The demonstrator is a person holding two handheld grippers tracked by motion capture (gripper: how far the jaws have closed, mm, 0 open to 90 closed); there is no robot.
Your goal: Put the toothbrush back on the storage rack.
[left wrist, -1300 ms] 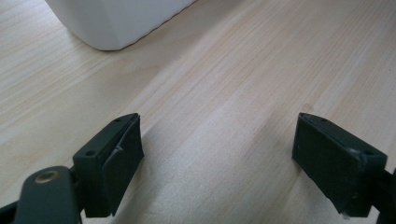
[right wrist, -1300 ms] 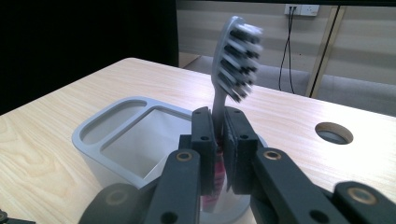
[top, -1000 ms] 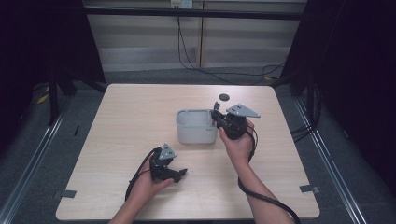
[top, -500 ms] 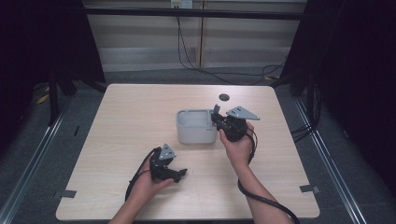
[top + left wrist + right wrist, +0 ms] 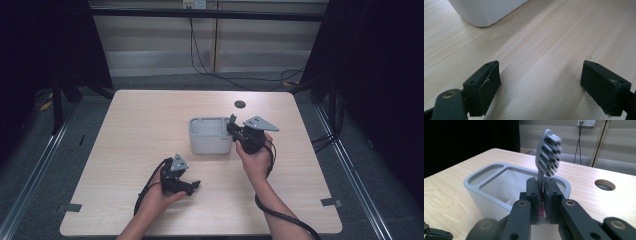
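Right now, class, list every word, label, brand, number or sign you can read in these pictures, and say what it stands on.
None: no readable text stands on anything here.
The grey holder, the toothbrush and the right tongs gripping it show no lettering.
The table is bare wood grain.
The wall socket is too small and blurred to show any marking.

The counter (image 5: 150, 130) is a pale wooden slab with rounded corners, and everything else is placed from it. Near its far edge, right of the middle, a small round hole (image 5: 240, 104) is cut through the top. Beyond the far edge runs a light panelled wall (image 5: 150, 45), where a white socket (image 5: 195, 4) sits high up and black cables (image 5: 210, 65) hang down to the grey floor (image 5: 45, 150). Dark curtains (image 5: 45, 45) stand beside both far corners. Metal rails (image 5: 30, 190) flank the left and right sides.
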